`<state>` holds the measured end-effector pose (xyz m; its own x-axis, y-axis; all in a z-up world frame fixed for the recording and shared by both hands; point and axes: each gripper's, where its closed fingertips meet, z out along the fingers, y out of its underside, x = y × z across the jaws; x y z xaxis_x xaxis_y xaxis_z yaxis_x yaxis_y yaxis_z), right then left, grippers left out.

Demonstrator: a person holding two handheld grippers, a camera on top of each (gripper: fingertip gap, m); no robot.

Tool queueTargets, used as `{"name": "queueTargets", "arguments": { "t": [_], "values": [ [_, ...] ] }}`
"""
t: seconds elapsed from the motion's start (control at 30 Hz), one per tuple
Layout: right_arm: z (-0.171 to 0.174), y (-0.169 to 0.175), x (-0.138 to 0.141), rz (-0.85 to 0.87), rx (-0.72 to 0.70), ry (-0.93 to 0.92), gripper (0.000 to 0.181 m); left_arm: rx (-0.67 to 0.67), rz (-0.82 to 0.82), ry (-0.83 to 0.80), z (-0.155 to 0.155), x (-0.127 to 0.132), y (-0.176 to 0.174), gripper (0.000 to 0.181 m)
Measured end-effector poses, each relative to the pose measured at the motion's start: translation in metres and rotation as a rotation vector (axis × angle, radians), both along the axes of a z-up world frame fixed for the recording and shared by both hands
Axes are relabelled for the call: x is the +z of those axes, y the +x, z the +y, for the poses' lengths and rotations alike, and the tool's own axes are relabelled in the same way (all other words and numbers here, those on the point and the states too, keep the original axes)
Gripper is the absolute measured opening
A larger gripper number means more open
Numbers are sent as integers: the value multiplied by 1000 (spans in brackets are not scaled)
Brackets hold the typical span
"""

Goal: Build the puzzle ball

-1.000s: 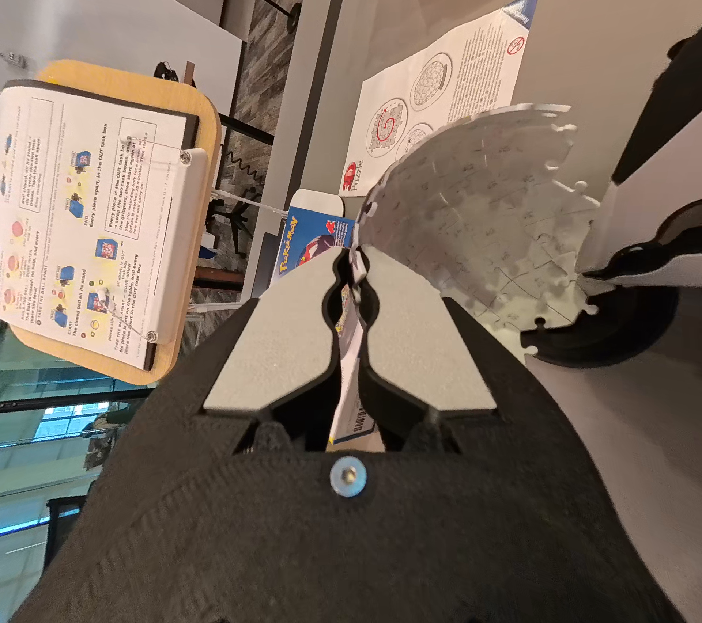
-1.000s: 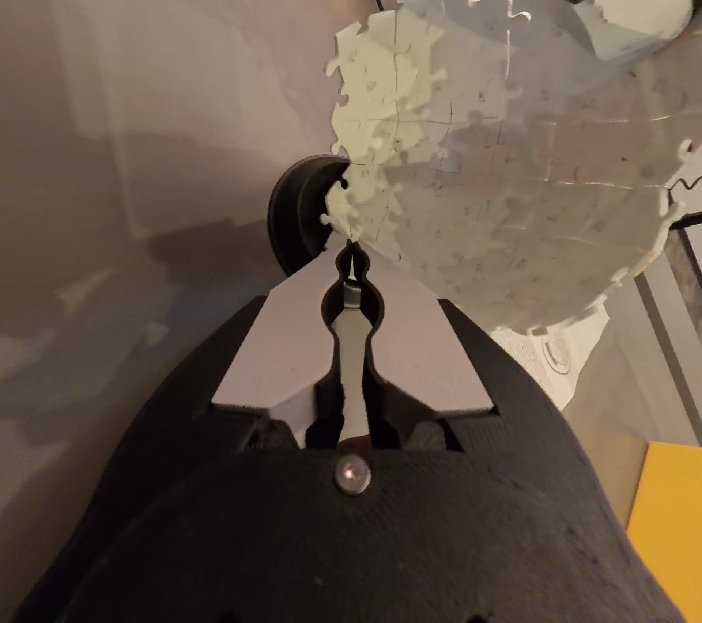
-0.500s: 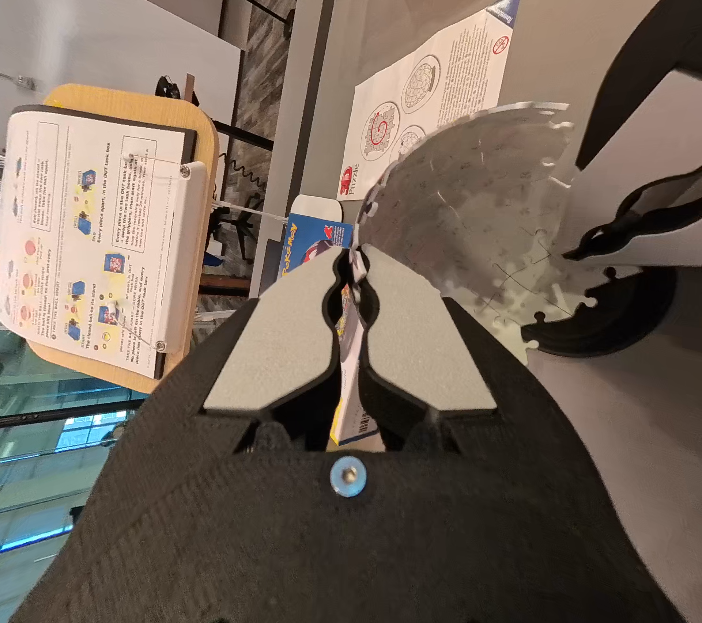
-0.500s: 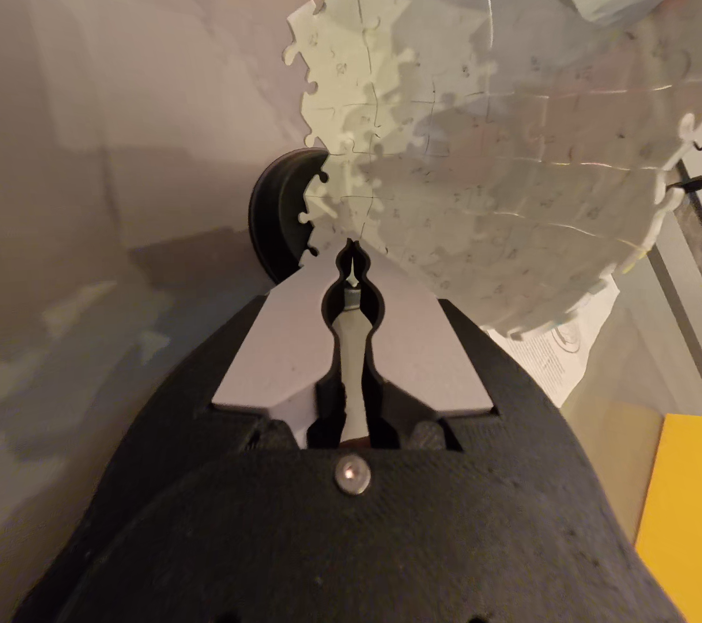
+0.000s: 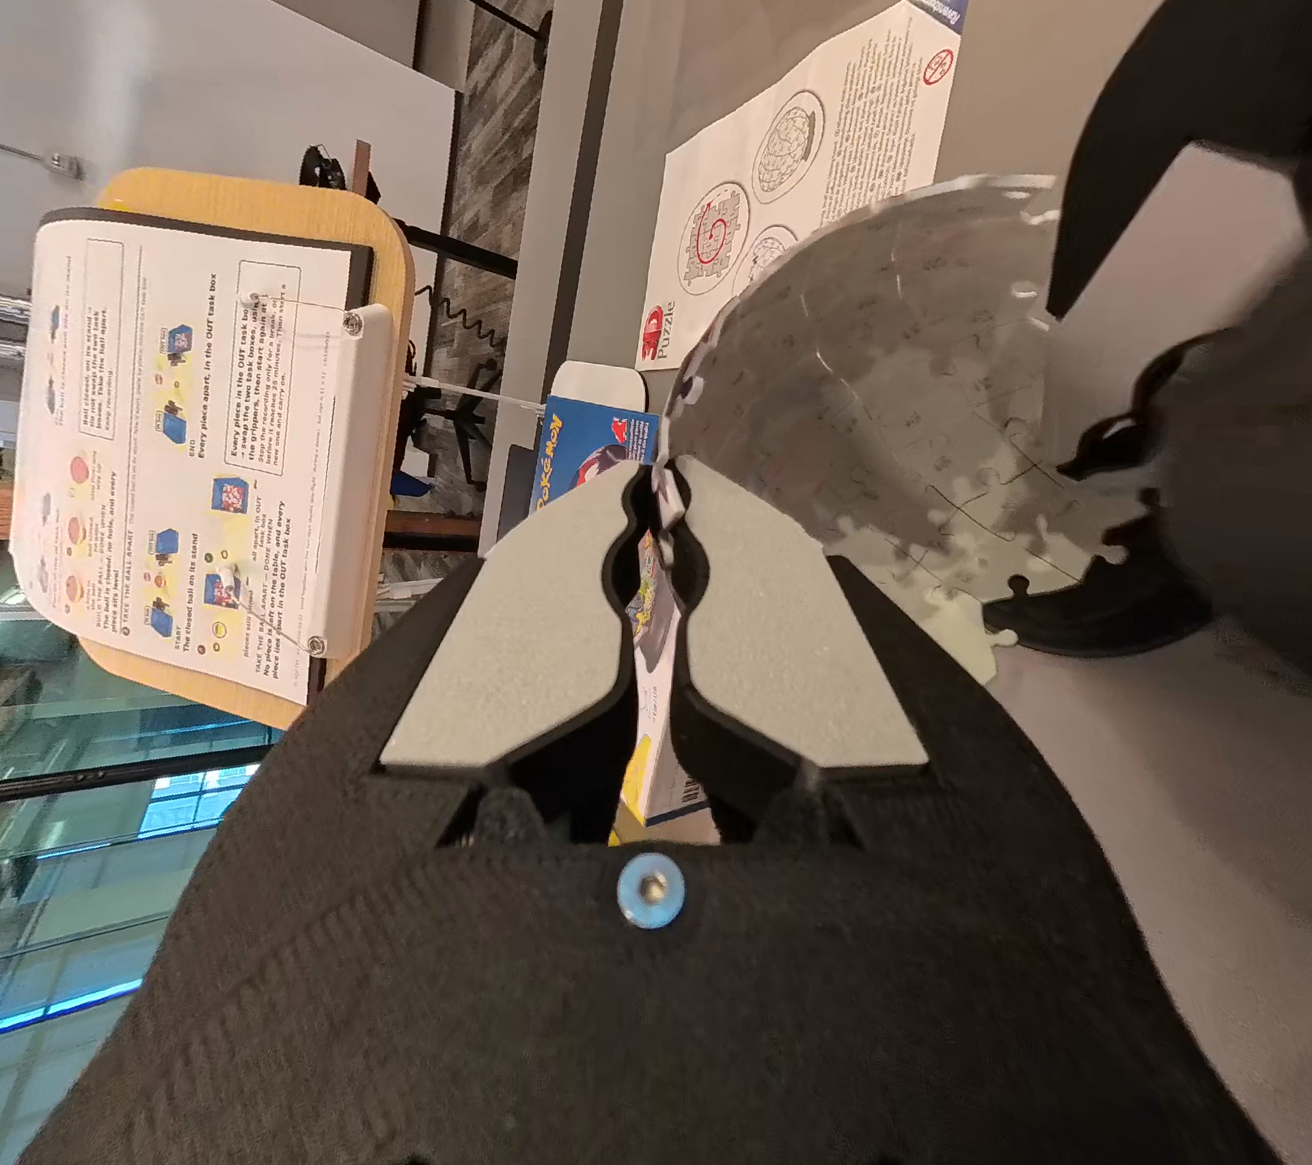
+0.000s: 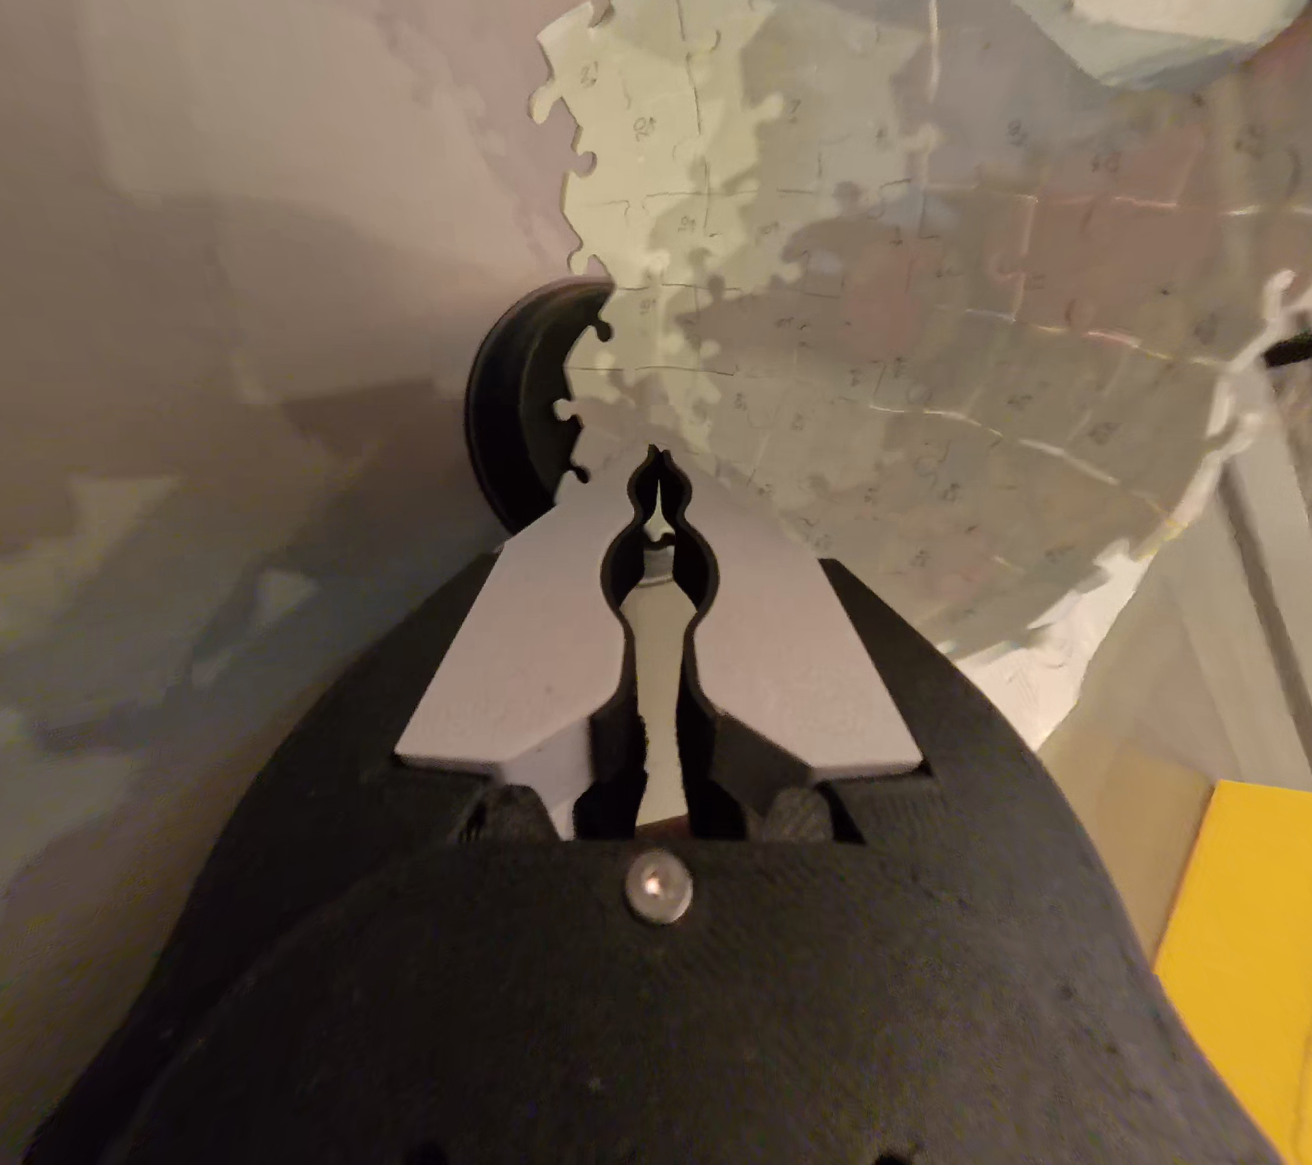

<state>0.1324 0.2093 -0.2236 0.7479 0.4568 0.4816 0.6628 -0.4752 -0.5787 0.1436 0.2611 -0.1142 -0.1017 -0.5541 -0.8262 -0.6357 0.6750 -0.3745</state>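
The puzzle ball is a half-built pale grey shell (image 5: 887, 407) with numbered inner faces and a toothed rim, held over a black ring stand (image 5: 1107, 616). My left gripper (image 5: 664, 485) is shut on the shell's rim. My right gripper (image 6: 659, 456) is shut on a thin pale puzzle piece (image 6: 654, 627) seen edge-on, with its tips at the lower rim of the shell (image 6: 887, 350). The stand (image 6: 511, 407) lies just behind the rim. The right gripper also shows blurred at the right of the left wrist view (image 5: 1086, 463).
A folded instruction leaflet (image 5: 816, 172) lies on the grey table behind the shell. A blue puzzle box (image 5: 596, 456) stands by my left fingertips. A clipboard with a task sheet (image 5: 192, 442) sits on a wooden board to the left. A yellow sheet (image 6: 1235, 989) lies at the table edge.
The shell has tilted and come closer to the right wrist camera. The right gripper has shifted up along the rim. Both grippers stay shut.
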Motion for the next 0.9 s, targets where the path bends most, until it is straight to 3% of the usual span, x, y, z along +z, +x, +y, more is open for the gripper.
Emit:
{"name": "queueTargets", "arguments": {
  "t": [0.47, 0.9],
  "values": [
    [4, -7, 7, -41, 76, 61, 0, 12, -1, 14, 2, -1, -1, 4],
    [9, -10, -9, -165, 131, -34, 0, 7, -1, 24, 0, 0, 0, 4]
  ]
}}
